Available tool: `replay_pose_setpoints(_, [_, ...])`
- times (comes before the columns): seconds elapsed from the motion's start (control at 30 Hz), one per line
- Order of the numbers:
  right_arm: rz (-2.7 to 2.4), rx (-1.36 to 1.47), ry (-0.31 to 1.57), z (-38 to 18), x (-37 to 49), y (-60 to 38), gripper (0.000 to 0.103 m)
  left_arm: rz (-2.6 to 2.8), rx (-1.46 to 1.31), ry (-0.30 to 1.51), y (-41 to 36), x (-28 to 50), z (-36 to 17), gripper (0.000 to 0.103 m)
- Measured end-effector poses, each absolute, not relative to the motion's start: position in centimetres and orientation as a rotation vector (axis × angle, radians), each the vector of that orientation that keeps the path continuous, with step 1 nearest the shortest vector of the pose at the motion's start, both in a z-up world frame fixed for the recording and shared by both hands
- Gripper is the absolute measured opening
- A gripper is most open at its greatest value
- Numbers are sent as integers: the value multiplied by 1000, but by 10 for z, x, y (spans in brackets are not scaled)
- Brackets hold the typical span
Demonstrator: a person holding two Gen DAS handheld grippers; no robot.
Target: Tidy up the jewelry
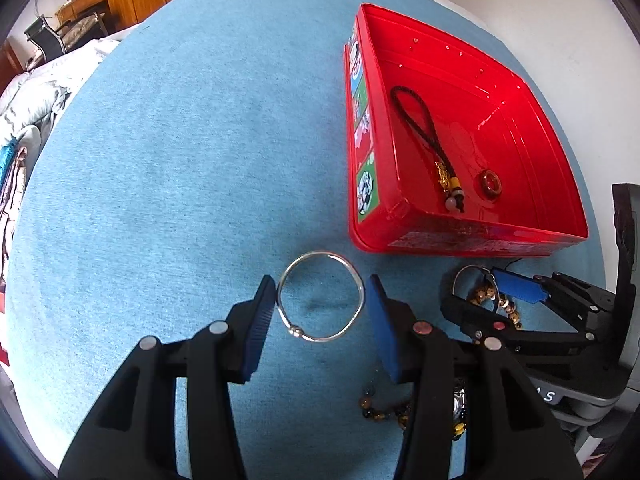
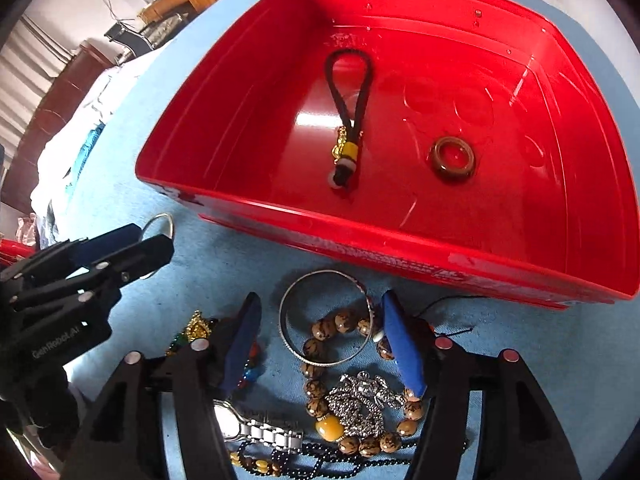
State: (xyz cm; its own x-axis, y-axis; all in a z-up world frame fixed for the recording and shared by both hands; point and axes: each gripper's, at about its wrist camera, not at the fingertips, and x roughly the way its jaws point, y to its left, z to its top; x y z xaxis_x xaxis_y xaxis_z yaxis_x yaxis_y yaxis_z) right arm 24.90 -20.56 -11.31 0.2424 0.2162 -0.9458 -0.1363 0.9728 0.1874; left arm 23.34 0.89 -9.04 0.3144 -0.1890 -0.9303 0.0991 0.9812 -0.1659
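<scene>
Silver wire bangle (image 1: 320,297) sits at the lower centre of your left view, clamped between your left gripper (image 1: 322,294) pads on the blue cloth (image 1: 180,160). Your right gripper (image 2: 320,322) stands apart around a silver bracelet (image 2: 326,318), below the red box (image 2: 400,236).
</scene>
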Motion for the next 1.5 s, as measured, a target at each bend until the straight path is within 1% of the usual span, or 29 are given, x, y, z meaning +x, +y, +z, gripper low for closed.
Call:
replay_pose_setpoints(0.03, [233, 63, 1300, -112, 249, -204, 54, -191, -83, 1239, 9, 238, -92, 45])
replay_pose_setpoints(0.1, [229, 77, 1300, -109, 249, -206, 48, -191, -83, 1240, 6, 239, -93, 45])
replay_pose_setpoints(0.4, [263, 137, 1279, -100, 237, -220, 48, -188, -77, 1223, 4, 232, -88, 45])
replay_pose_setpoints(0.63, [293, 161, 1234, -76, 215, -230, 48, -201, -73, 1194, -4, 219, -74, 45])
replay_pose_setpoints(0.8, [297, 172, 1185, -54, 197, -241, 48, -221, -71, 1155, -5, 212, -58, 45])
replay_pose_setpoints(0.93, [281, 181, 1138, -29, 190, -253, 48, -243, -60, 1121, -10, 208, -36, 45])
replay_pose_setpoints(1.13, [248, 228, 1081, -4, 213, -270, 48, -273, -62, 1066, -32, 223, -8, 45])
replay_pose_setpoints(1.3, [213, 267, 1087, -13, 247, -285, 48, -323, -70, 1081, -57, 257, -10, 45])
replay_pose_setpoints(1.5, [171, 288, 1150, -50, 283, -296, 48, -323, -87, 1171, -78, 302, -46, 45])
